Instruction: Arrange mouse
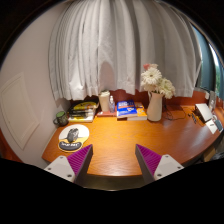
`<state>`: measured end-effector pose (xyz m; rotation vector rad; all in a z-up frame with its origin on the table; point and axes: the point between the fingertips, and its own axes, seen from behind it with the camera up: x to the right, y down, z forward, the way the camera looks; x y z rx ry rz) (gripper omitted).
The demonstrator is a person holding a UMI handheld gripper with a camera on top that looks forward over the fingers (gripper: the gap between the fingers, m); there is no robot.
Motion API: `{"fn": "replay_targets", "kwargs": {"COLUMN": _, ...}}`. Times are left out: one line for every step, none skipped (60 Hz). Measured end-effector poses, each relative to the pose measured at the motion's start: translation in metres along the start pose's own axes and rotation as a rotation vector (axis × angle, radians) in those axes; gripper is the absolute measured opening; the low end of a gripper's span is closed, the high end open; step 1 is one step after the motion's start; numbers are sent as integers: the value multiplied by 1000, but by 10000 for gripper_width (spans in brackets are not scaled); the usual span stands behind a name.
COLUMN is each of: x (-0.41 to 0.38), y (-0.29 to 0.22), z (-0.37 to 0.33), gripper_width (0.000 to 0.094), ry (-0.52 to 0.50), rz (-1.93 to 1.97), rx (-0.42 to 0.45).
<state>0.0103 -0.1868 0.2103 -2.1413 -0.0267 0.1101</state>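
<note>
A dark mouse (pixel 72 134) sits on a round pale mouse mat (pixel 73 136) on the wooden desk (pixel 130 140), beyond my left finger and to its left. My gripper (pixel 112 160) is open and empty, held above the desk's near part, with bare wood between its purple pads (pixel 80 158). The mouse is well ahead of the fingers, apart from them.
A white vase of flowers (pixel 154 104) stands at the back right. Books (pixel 128 109) and a pale cup (pixel 105 102) sit at the back by the white curtain (pixel 110 50). Yellow-black items (pixel 82 111) lie behind the mat. A laptop-like object (pixel 207 113) is at the far right.
</note>
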Motion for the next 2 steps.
{"fn": "replay_targets", "kwargs": {"x": 0, "y": 0, "z": 0, "gripper_width": 856, "ry": -1, "rz": 1, "rx": 0}}
{"fn": "replay_targets", "kwargs": {"x": -1, "y": 0, "z": 0, "gripper_width": 856, "ry": -1, "rz": 1, "rx": 0}}
